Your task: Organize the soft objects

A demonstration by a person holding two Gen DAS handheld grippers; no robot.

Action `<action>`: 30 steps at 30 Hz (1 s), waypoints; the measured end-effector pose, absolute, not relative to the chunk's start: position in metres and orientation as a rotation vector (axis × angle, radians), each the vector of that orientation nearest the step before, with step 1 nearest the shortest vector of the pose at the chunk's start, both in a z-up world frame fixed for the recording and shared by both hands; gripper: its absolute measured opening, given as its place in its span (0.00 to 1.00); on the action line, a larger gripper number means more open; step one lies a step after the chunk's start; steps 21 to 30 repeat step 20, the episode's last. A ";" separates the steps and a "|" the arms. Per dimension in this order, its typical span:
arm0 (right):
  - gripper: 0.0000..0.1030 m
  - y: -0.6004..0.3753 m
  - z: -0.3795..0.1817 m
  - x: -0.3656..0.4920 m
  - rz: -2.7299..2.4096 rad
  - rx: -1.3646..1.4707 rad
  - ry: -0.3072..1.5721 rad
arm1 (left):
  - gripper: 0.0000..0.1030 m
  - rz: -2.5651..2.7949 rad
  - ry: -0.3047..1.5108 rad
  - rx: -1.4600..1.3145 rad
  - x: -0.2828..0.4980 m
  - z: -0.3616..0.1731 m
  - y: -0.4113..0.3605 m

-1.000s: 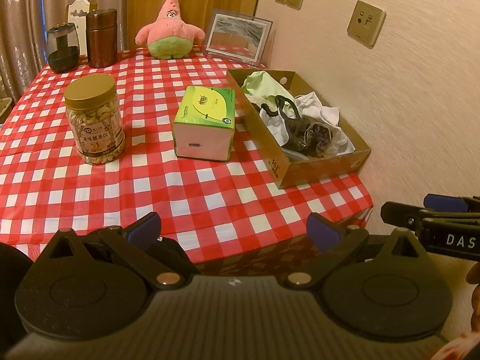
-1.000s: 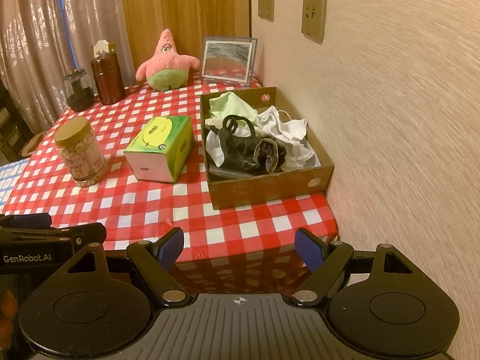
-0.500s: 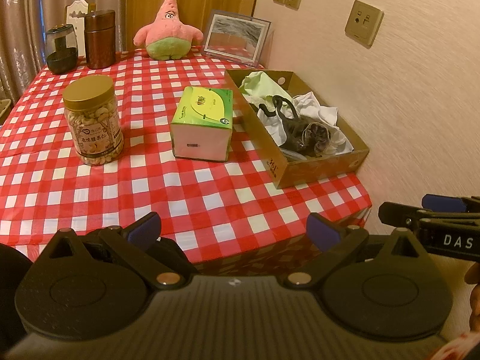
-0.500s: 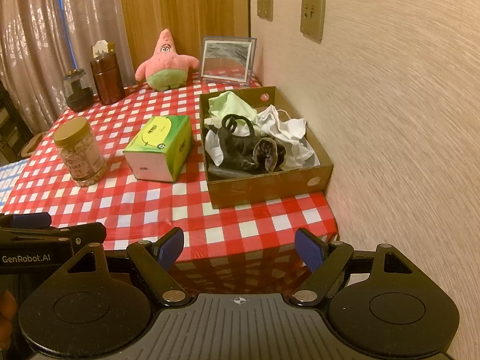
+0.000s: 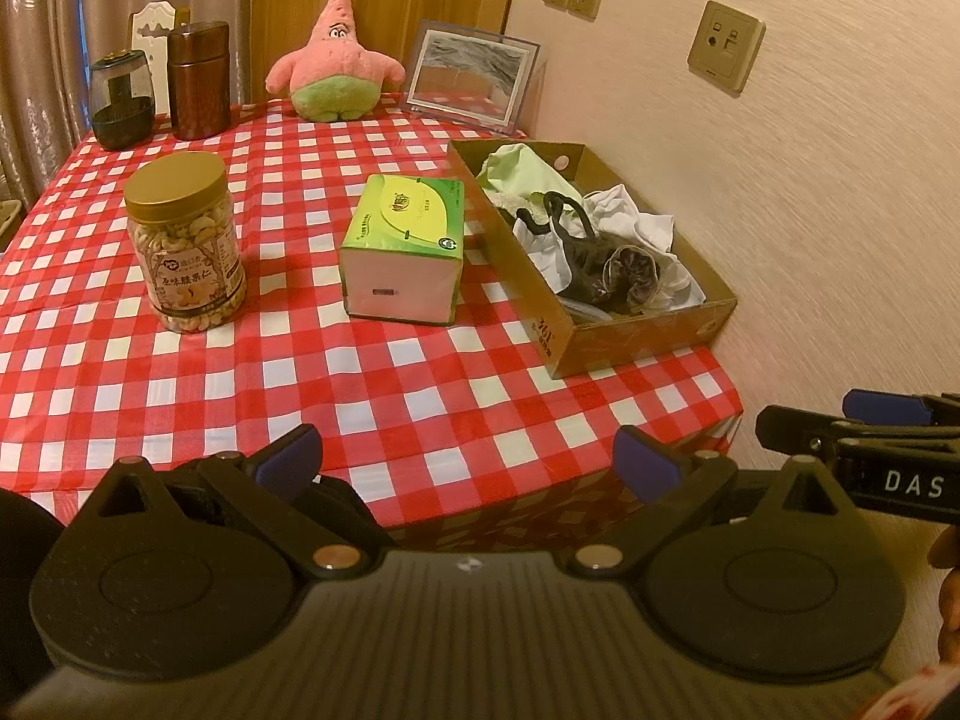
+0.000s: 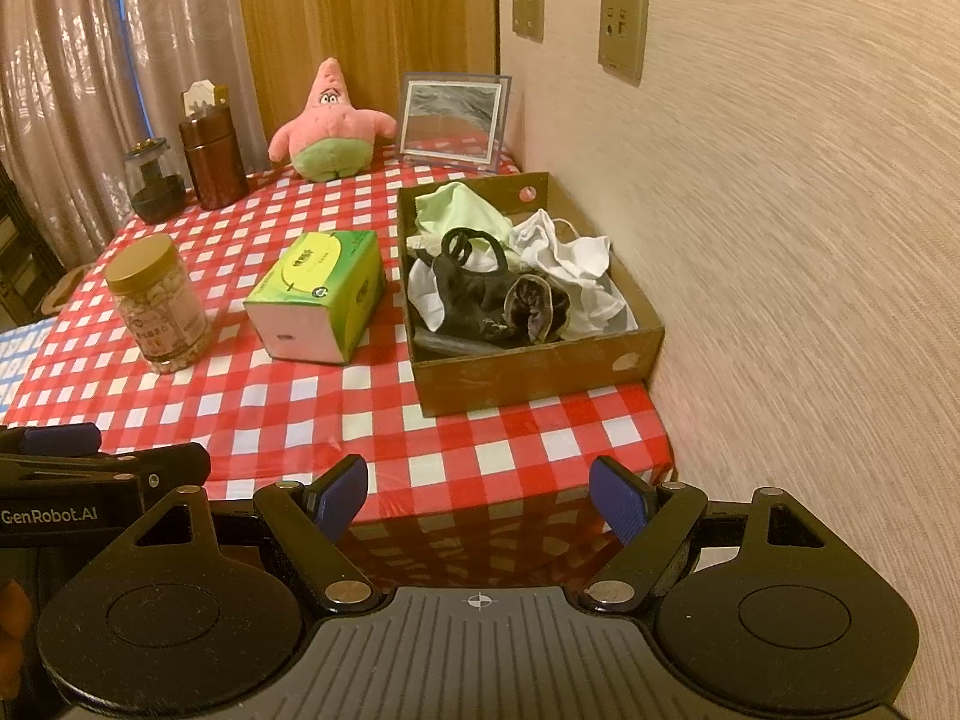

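barely anything had shifted: the left gripper (image 5: 465, 465) and right gripper (image 6: 480, 495) stayed apart, empty, low in frame. soft clothes (image 6: 510, 282) filled the box (image 6: 540, 366); the pink plush (image 6: 327, 126) sat upper-centre.

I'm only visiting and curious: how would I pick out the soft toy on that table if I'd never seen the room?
Start at the table with the red-and-white checked cloth and look to its far edge, by the wooden panel. The plush star sits there between a brown canister and a framed picture. It alone is pink and pointed, with green shorts and a cartoon face.
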State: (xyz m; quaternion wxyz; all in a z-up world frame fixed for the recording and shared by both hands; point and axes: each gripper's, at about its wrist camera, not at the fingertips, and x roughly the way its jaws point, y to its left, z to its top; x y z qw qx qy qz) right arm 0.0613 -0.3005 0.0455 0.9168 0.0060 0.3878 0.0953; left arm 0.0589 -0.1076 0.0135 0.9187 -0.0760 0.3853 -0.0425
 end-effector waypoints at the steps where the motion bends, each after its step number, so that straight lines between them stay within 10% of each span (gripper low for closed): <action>1: 0.78 -0.300 0.046 0.061 0.196 0.012 0.798 | 0.99 -0.089 0.792 -0.156 0.059 0.014 -0.108; 30: 0.78 -0.301 0.045 0.061 0.196 0.012 0.799 | 0.99 -0.104 0.778 -0.161 0.058 0.014 -0.109</action>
